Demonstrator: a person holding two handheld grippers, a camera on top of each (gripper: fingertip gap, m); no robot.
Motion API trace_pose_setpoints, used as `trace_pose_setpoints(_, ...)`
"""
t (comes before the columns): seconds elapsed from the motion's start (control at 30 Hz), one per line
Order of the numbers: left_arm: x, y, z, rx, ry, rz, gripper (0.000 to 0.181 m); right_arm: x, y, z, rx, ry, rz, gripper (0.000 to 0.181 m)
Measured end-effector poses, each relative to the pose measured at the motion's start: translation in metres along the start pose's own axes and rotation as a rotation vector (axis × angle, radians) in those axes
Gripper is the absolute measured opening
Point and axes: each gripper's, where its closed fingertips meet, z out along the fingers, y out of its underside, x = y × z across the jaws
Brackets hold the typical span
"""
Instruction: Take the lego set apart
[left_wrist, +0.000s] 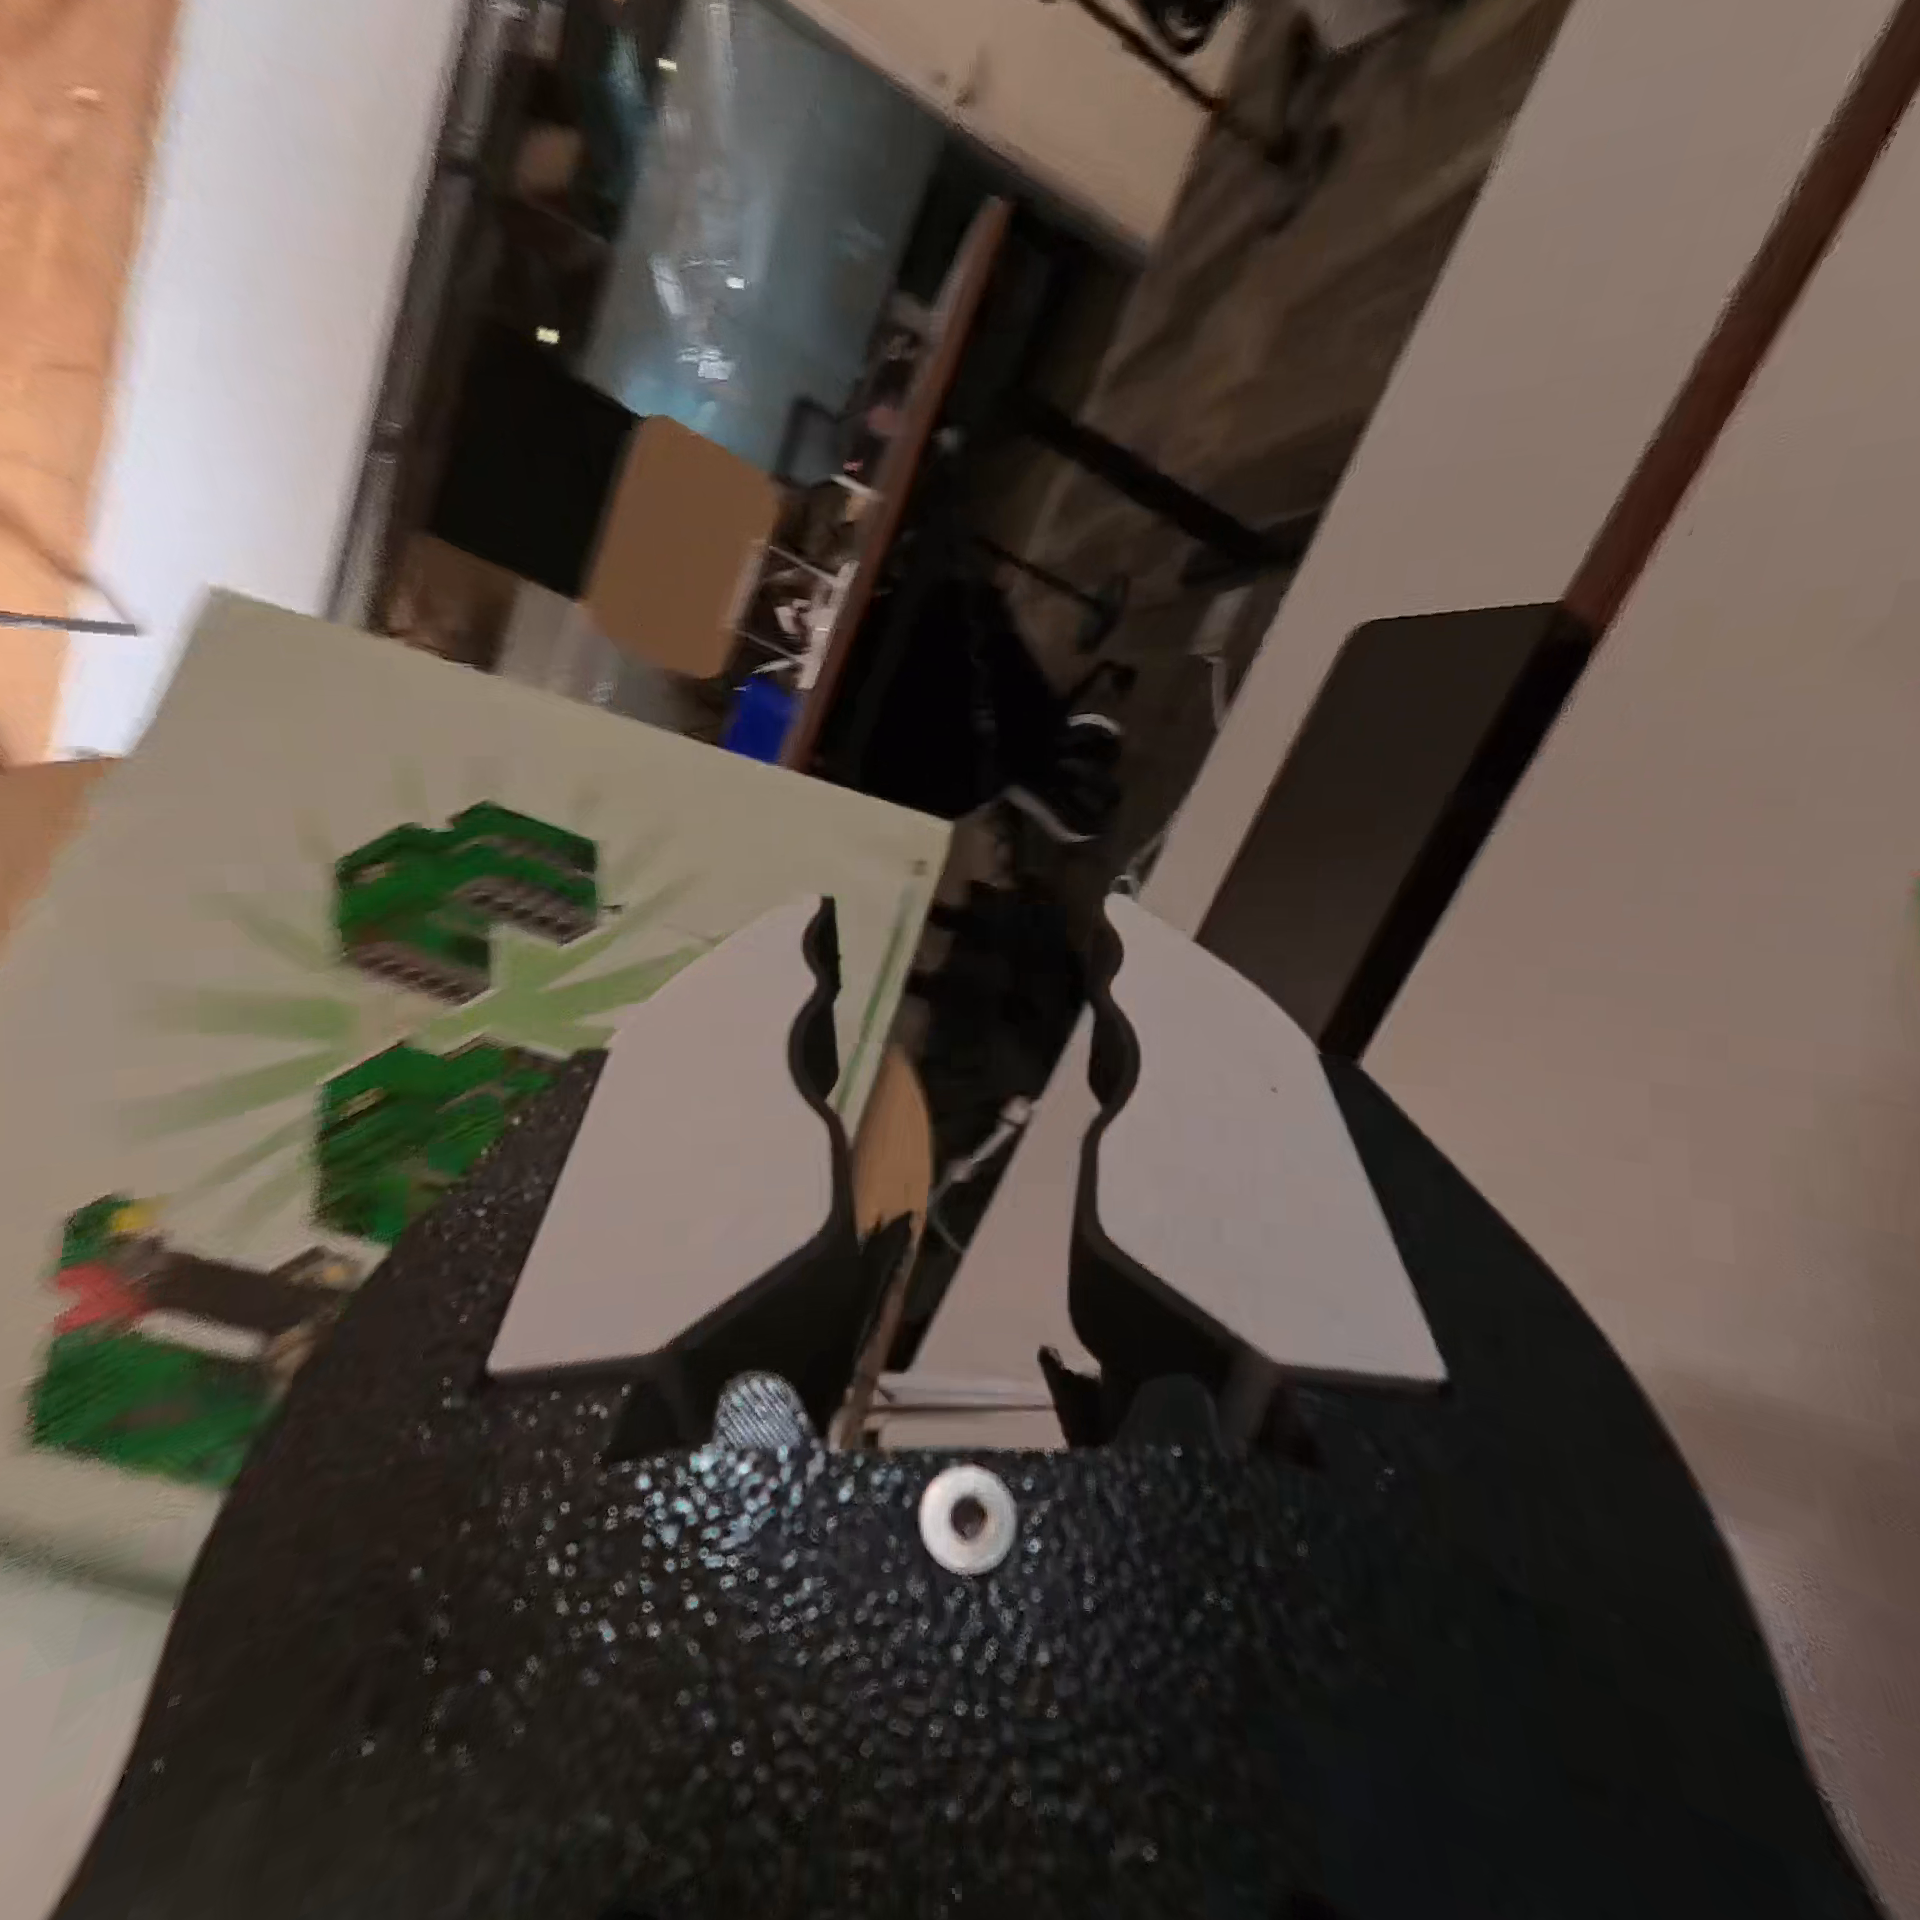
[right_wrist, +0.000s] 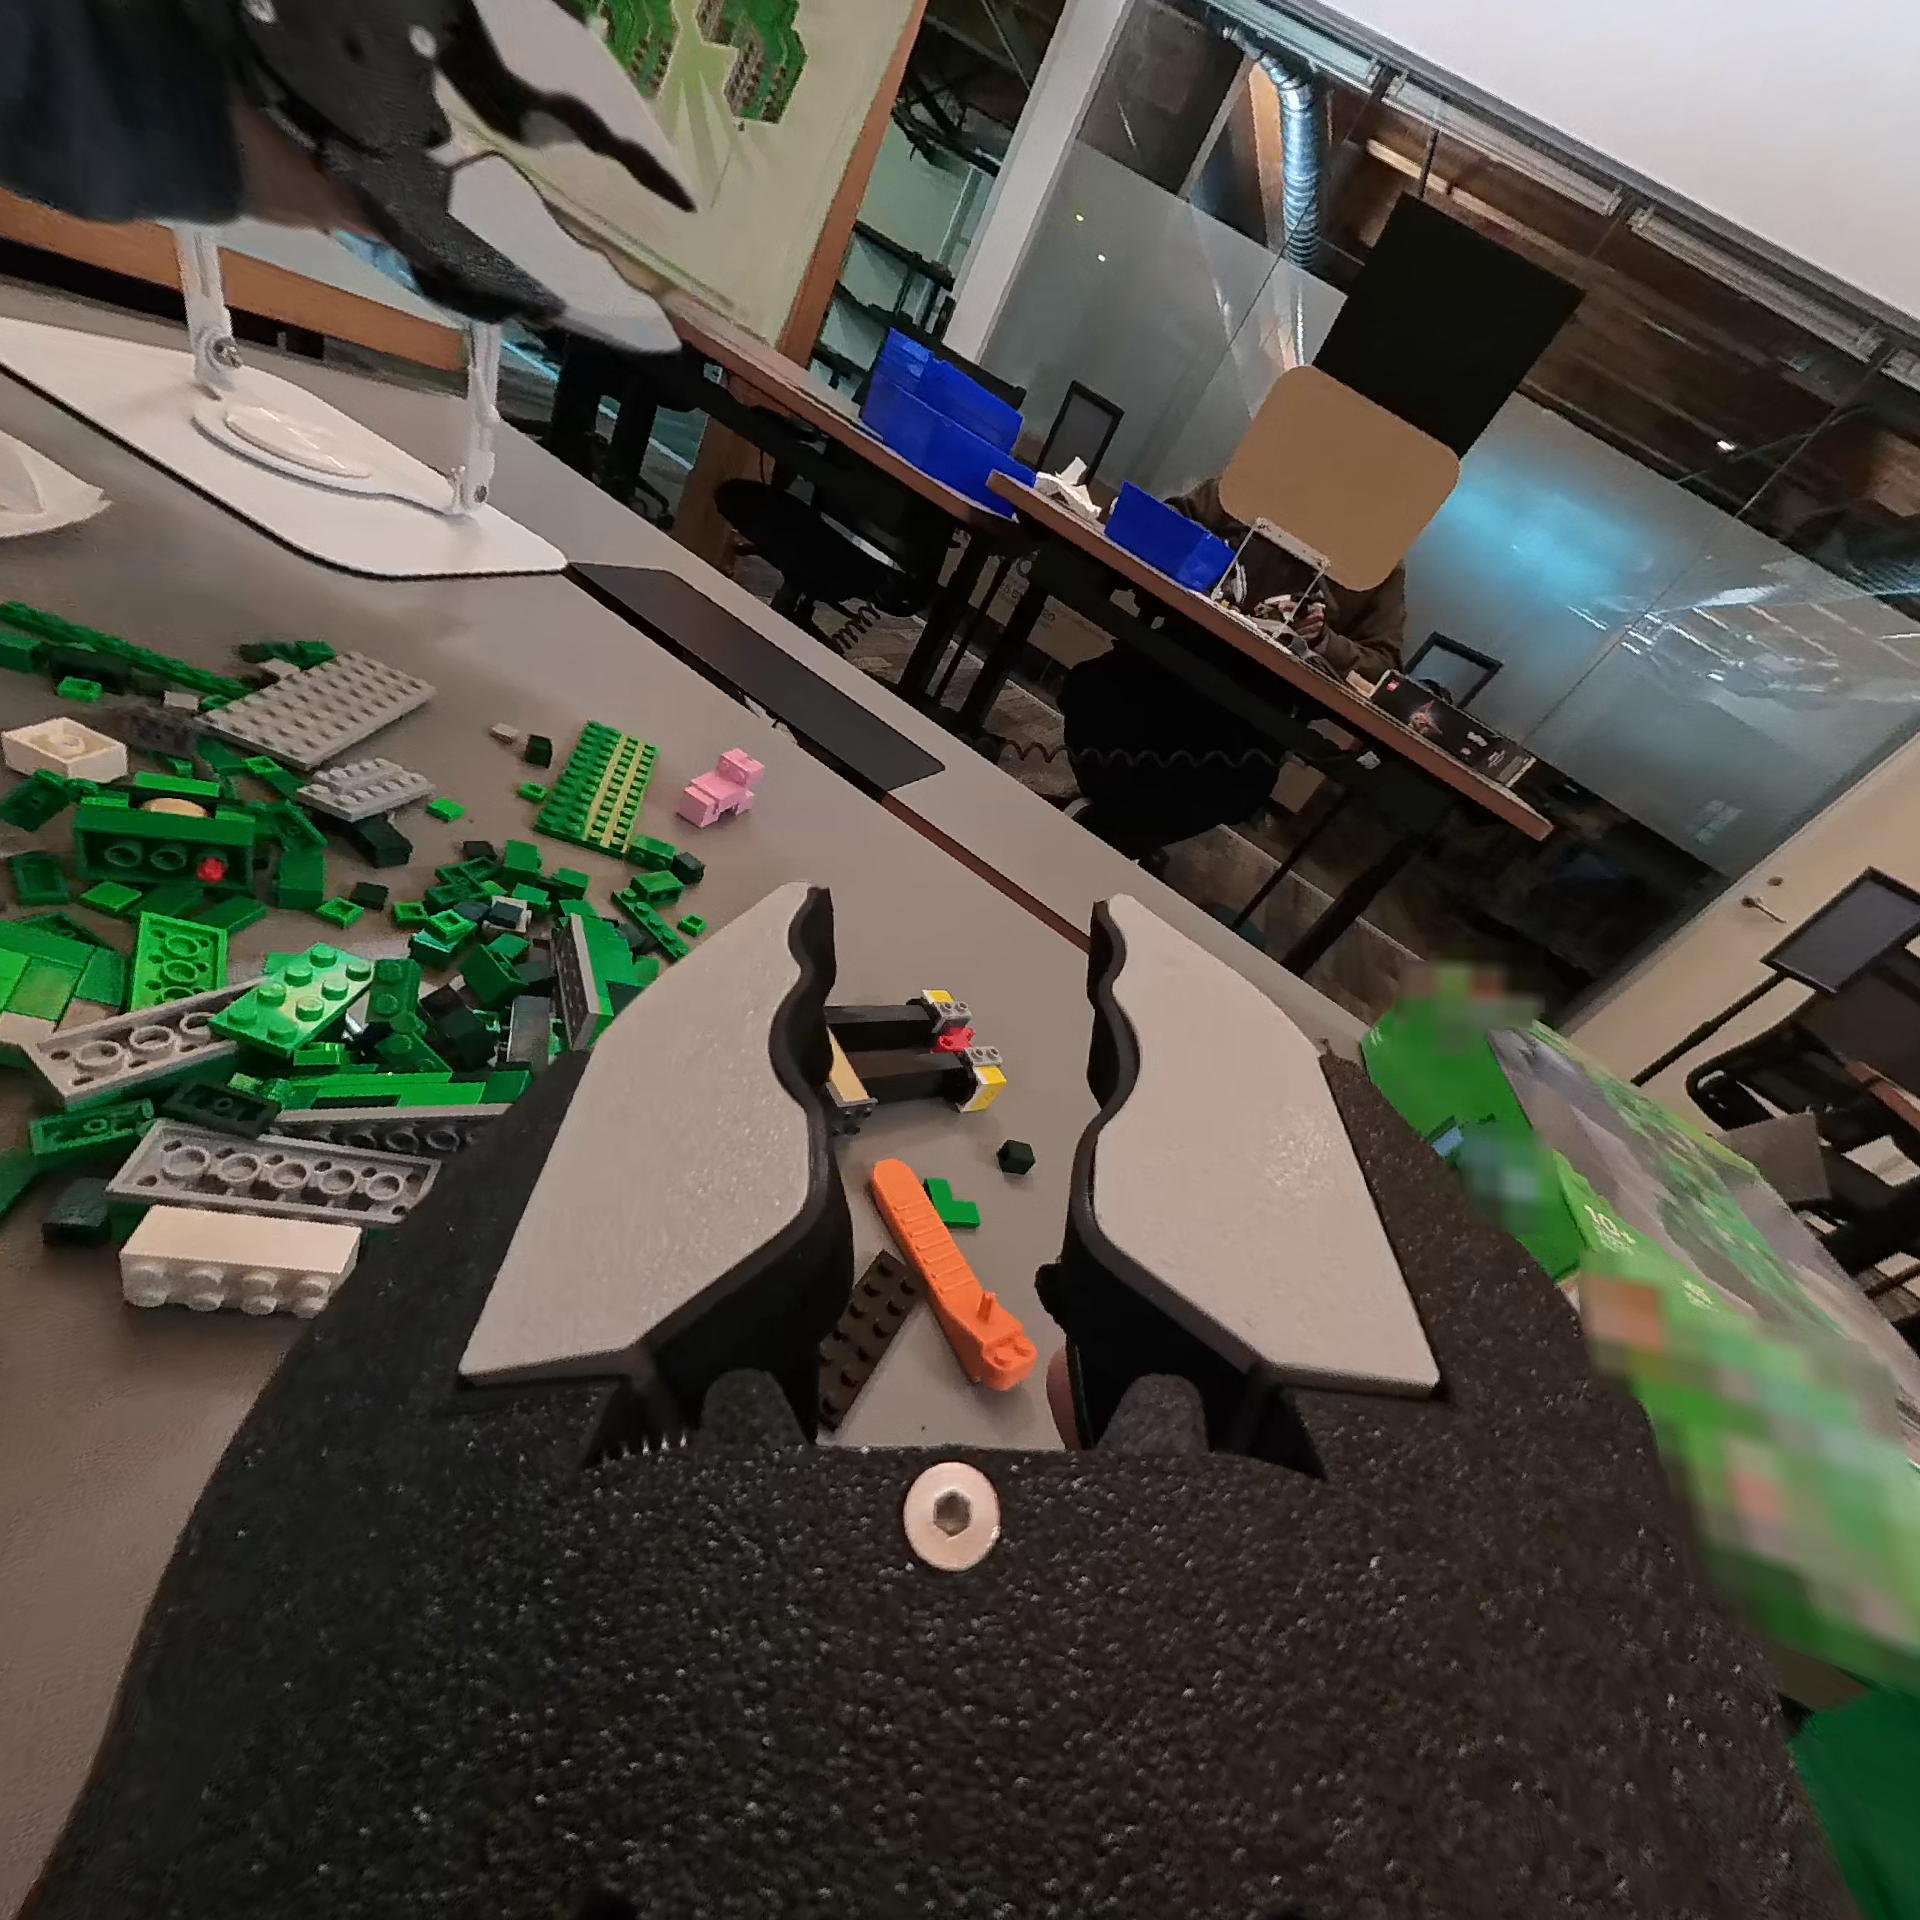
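In the right wrist view, a pile of loose green and grey lego bricks and plates (right_wrist: 312, 987) lies on the grey table (right_wrist: 520, 623). My right gripper (right_wrist: 961, 914) is open and empty, held above the table. Between its fingers I see a small black, yellow and red lego assembly (right_wrist: 914, 1049), an orange brick separator (right_wrist: 951, 1278) and a black plate (right_wrist: 868, 1335). A pink lego pig (right_wrist: 720, 790) stands beyond the pile. My left gripper (left_wrist: 966, 925) is open and empty, raised and tilted, pointing into the room. It also shows in the right wrist view at top left (right_wrist: 665, 260).
A pale sheet with green lego pictures (left_wrist: 260, 935) stands upright beside the left gripper. A green lego box (right_wrist: 1714, 1351) is at the right. A white stand base (right_wrist: 312, 447) sits at the table's back. A white brick (right_wrist: 239, 1257) lies near the front. A person sits at a far table (right_wrist: 1299, 644). About 35 cm separates my left fingertips from my right. About 20 cm separates my left fingertips from the pink lego pig (right_wrist: 720, 790).
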Motion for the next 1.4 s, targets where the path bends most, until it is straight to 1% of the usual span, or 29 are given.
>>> trace_pose_setpoints(0.03, -0.001, 0.003, 0.006, -0.016, 0.002, -0.011, 0.047, -0.001, 0.0, 0.0, -0.003, -0.002, -0.011, 0.046)
trace_pose_setpoints(0.17, -0.018, 0.005, 0.02, -0.045, -0.116, 0.084, 0.044, -0.005, -0.001, 0.001, -0.01, -0.005, -0.058, 0.046)
trace_pose_setpoints(0.23, -0.017, 0.009, 0.027, -0.061, -0.107, 0.09, 0.045, -0.006, -0.001, 0.002, -0.012, -0.005, -0.073, 0.046)
trace_pose_setpoints(0.33, -0.016, 0.023, 0.034, -0.088, -0.098, 0.043, 0.045, -0.008, -0.002, 0.002, -0.013, -0.008, -0.078, 0.046)
trace_pose_setpoints(0.4, -0.016, 0.023, 0.034, -0.071, -0.125, 0.066, 0.041, -0.008, -0.002, 0.002, -0.013, -0.01, -0.083, 0.046)
trace_pose_setpoints(0.43, -0.016, 0.023, 0.034, -0.065, -0.134, 0.076, 0.036, -0.008, -0.003, 0.002, -0.013, -0.01, -0.086, 0.046)
trace_pose_setpoints(0.57, -0.021, 0.024, 0.032, -0.056, -0.187, 0.051, 0.021, -0.008, -0.002, 0.002, -0.014, -0.008, -0.091, 0.046)
trace_pose_setpoints(0.67, -0.022, 0.025, 0.031, -0.066, -0.208, 0.072, 0.021, -0.008, -0.002, 0.002, -0.014, -0.008, -0.091, 0.046)
trace_pose_setpoints(0.73, -0.021, 0.025, 0.032, -0.079, -0.216, 0.113, 0.029, -0.007, -0.002, 0.002, -0.014, -0.007, -0.092, 0.046)
trace_pose_setpoints(0.8, -0.02, 0.025, 0.033, -0.086, -0.219, 0.133, 0.029, -0.007, -0.002, 0.002, -0.015, -0.007, -0.093, 0.047)
trace_pose_setpoints(0.93, -0.018, 0.022, 0.032, -0.073, -0.198, 0.094, 0.014, -0.008, -0.002, 0.002, -0.017, -0.009, -0.098, 0.046)
trace_pose_setpoints(1.0, -0.016, 0.02, 0.031, -0.062, -0.198, 0.103, 0.007, -0.008, -0.002, 0.002, -0.018, -0.009, -0.099, 0.046)
trace_pose_setpoints(1.13, -0.013, 0.019, 0.03, -0.057, -0.198, 0.117, 0.006, -0.008, -0.001, 0.002, -0.018, -0.01, -0.1, 0.047)
trace_pose_setpoints(1.27, -0.016, 0.019, 0.027, -0.035, -0.19, 0.057, 0.013, -0.008, -0.001, 0.002, -0.019, -0.011, -0.103, 0.046)
trace_pose_setpoints(1.3, -0.017, 0.018, 0.027, -0.032, -0.188, 0.047, 0.017, -0.008, -0.001, 0.002, -0.02, -0.012, -0.104, 0.047)
trace_pose_setpoints(1.33, -0.018, 0.018, 0.027, -0.029, -0.185, 0.044, 0.022, -0.009, -0.001, 0.002, -0.021, -0.012, -0.105, 0.047)
trace_pose_setpoints(1.4, -0.021, 0.016, 0.025, -0.021, -0.197, 0.055, 0.024, -0.009, -0.001, 0.002, -0.021, -0.012, -0.106, 0.046)
